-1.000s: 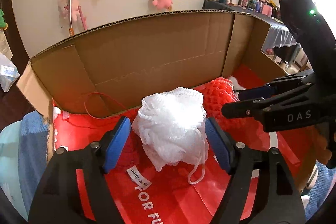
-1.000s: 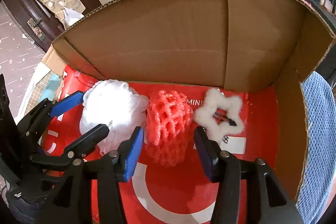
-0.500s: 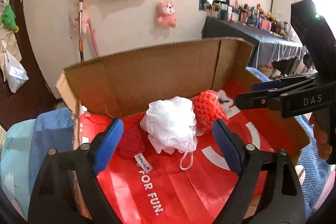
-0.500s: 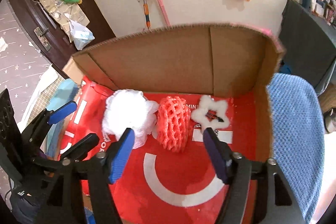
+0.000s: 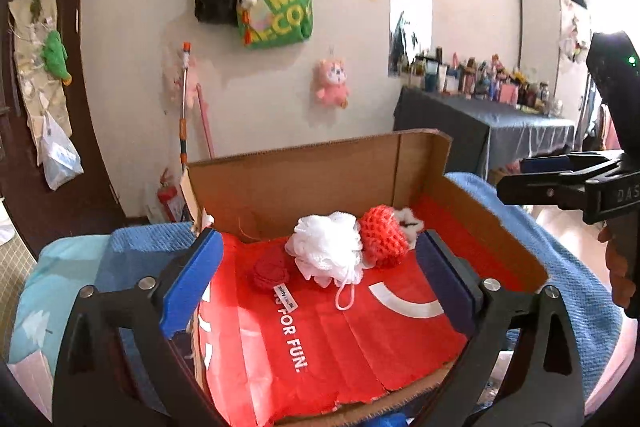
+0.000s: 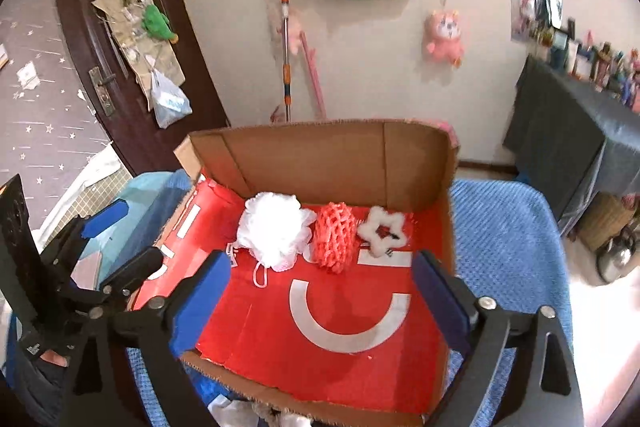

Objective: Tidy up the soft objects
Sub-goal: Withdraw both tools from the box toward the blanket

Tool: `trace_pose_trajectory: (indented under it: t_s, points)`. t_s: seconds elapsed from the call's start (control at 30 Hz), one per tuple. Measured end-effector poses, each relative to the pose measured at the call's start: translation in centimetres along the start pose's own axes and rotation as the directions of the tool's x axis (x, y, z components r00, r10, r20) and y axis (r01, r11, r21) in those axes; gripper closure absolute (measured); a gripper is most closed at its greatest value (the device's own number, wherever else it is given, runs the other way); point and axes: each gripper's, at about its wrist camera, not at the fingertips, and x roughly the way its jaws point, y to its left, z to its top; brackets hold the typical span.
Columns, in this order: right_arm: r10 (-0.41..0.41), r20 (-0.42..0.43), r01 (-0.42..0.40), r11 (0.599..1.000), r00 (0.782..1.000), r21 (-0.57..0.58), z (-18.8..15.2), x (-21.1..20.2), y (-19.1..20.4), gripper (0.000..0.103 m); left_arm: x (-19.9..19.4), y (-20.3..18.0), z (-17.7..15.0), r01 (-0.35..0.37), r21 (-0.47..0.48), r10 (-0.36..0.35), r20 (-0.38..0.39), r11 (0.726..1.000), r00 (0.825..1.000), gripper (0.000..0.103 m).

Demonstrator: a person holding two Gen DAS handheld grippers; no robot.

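Note:
A cardboard box (image 5: 320, 167) (image 6: 416, 171) with a red paper lining holds a row of soft objects against its back wall: a small dark red knitted piece (image 5: 270, 273), a white mesh bath pouf (image 5: 326, 245) (image 6: 274, 231), a red foam net (image 5: 384, 233) (image 6: 334, 237) and a white fluffy star clip (image 6: 384, 231) (image 5: 410, 217). My left gripper (image 5: 318, 283) is open and empty, held back above the box's front. My right gripper (image 6: 322, 295) is open and empty, also above the front of the box.
The box sits on a blue towel (image 6: 508, 247) over a light blue cushion (image 5: 44, 287). Behind it stands a wall with a green bag (image 5: 276, 7), a pink plush (image 5: 332, 83) and a mop handle (image 6: 286, 59). A dark-clothed table (image 5: 480, 131) stands at the right.
Both grippers have pulled back and up, away from the pouf and the net. The objects lie where they were. Both jaws stay open.

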Motion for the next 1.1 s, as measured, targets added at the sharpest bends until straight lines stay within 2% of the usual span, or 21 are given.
trace_pose_trajectory:
  t_s: [0.07, 0.27, 0.57, 0.73, 0.97, 1.1]
  points:
    - [-0.014, 0.035, 0.015, 1.000, 0.999, -0.021, -0.7, -1.5, 0.5, 0.001, -1.6, -0.2, -0.3, 0.001, 0.001, -0.001, 0.037, 1.000, 0.999, 0.002]
    - [-0.056, 0.132, 0.063, 0.997, 0.990, -0.043, -3.5, -5.7, 1.6, 0.000, -6.0, -1.7, -1.9, 0.008, 0.008, -0.009, 0.116, 1.000, 0.993, 0.001]
    - [-0.144, 0.281, 0.172, 0.982, 0.949, -0.077, -9.7, -11.0, 4.1, 0.000, -10.9, -3.8, -5.3, 0.007, 0.004, -0.008, 0.179, 1.000, 0.984, 0.000]
    - [-0.174, 0.314, 0.204, 0.977, 0.934, -0.066, -13.3, -12.1, 4.9, 0.000, -12.8, -4.5, -7.7, 0.014, -0.020, -0.010, 0.201, 1.000, 0.980, 0.000]
    - [-0.234, 0.373, 0.268, 0.962, 0.898, -0.043, -18.6, -12.5, 6.0, 0.000, -14.2, -5.2, -11.5, -0.039, -0.046, 0.048, 0.210, 0.998, 0.977, 0.000]
    - [-0.240, 0.380, 0.273, 0.961, 0.894, -0.035, -20.9, -12.1, 6.5, 0.000, -14.5, -5.7, -13.6, -0.056, -0.047, 0.064, 0.192, 0.997, 0.979, 0.000]
